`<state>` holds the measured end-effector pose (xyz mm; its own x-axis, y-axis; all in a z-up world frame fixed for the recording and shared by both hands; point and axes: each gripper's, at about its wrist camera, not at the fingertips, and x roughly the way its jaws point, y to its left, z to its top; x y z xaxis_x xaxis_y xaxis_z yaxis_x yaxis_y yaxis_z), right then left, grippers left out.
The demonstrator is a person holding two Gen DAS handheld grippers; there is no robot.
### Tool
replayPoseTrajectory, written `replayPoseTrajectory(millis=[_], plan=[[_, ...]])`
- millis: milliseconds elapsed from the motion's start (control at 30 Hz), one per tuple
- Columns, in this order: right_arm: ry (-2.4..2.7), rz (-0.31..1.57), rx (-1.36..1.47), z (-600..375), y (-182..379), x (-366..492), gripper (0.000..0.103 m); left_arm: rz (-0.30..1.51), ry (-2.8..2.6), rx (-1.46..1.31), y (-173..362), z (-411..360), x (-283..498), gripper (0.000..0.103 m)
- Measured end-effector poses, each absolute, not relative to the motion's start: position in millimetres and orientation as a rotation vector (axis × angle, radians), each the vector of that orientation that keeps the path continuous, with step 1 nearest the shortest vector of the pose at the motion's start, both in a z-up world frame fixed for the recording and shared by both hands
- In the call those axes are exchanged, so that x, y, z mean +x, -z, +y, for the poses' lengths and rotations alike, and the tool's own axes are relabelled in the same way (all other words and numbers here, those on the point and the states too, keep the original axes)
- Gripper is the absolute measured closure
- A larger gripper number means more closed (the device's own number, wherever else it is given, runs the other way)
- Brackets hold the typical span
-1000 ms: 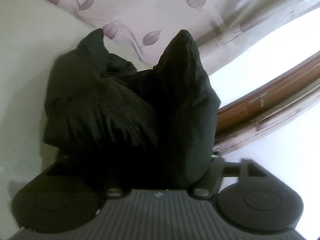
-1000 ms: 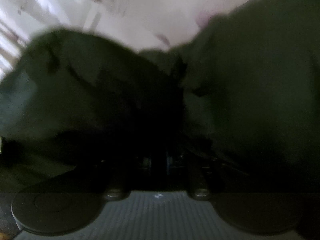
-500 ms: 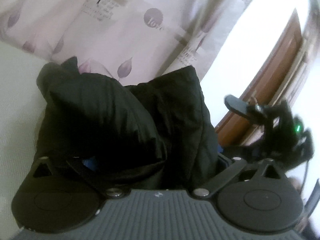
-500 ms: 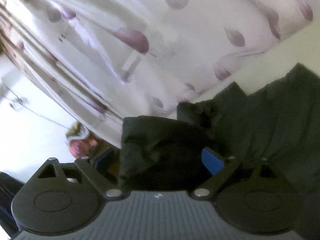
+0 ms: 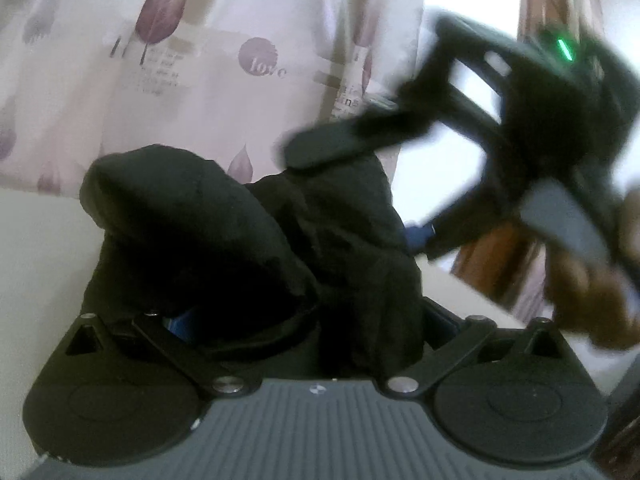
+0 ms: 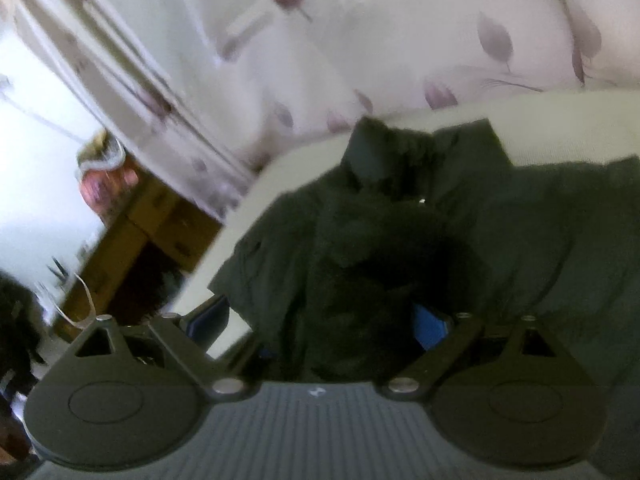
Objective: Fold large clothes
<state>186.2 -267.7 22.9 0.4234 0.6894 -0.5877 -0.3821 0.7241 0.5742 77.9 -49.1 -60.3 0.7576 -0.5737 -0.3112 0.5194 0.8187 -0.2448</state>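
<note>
A black padded garment (image 5: 224, 248) lies bunched on the cream bed (image 5: 40, 252). A thick fold of it fills the space between the wide jaws of my left gripper (image 5: 310, 320) and drapes over the left blue pad (image 5: 180, 320). My right gripper (image 5: 352, 196) hovers above the garment's right side, jaws wide and nothing pinched. In the right wrist view the garment (image 6: 520, 240) spreads across the bed with its collar (image 6: 400, 148) at the far end. A dark lump of it sits between the jaws of my right gripper (image 6: 320, 320), and the blue pad (image 6: 430, 328) shows bare.
A pale curtain with purple leaves (image 5: 240, 60) hangs behind the bed. A hand (image 5: 580, 300) holds the right gripper. Wooden furniture (image 6: 132, 232) stands past the bed's left edge (image 6: 224, 232), with a brown wooden frame (image 5: 500, 252) to the right.
Both grippers went from closed on the garment to wide jaws. The right one lifted off the cloth and now appears high in the left wrist view. The left one rolled and shifted.
</note>
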Motion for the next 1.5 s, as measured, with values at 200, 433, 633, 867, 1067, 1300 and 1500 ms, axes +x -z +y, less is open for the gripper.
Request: replayPoseTrajectory(millis=[200, 433, 633, 867, 1067, 1300, 1500], plan=[[-0.700, 0.948, 0.201, -234, -37, 185, 0.003, 0.343, 0.549, -0.035, 68, -69, 67, 0.000], [-0.632, 0.955, 0.050, -198, -28, 185, 0.001, 0.330, 0.518, 0.005, 71, -78, 66, 0.000], [-0.584, 0.893, -0.015, -199, -24, 185, 0.043, 0.311, 0.514, -0.007, 76, -76, 60, 0.000], [-0.539, 0.817, -0.066, -221, -12, 188, 0.072, 0.327, 0.635, -0.002, 64, -61, 43, 0.000], [-0.536, 0.787, 0.055, -245, -7, 192, 0.078, 0.337, 0.601, -0.198, 38, 3, 31, 0.000], [-0.536, 0.749, 0.237, -267, 1, 193, 0.080, 0.555, 0.581, -0.354, 59, 55, 82, 0.000], [-0.518, 0.765, 0.369, -279, 17, 198, 0.074, 0.537, 0.619, -0.310, 75, 36, 85, 0.000]])
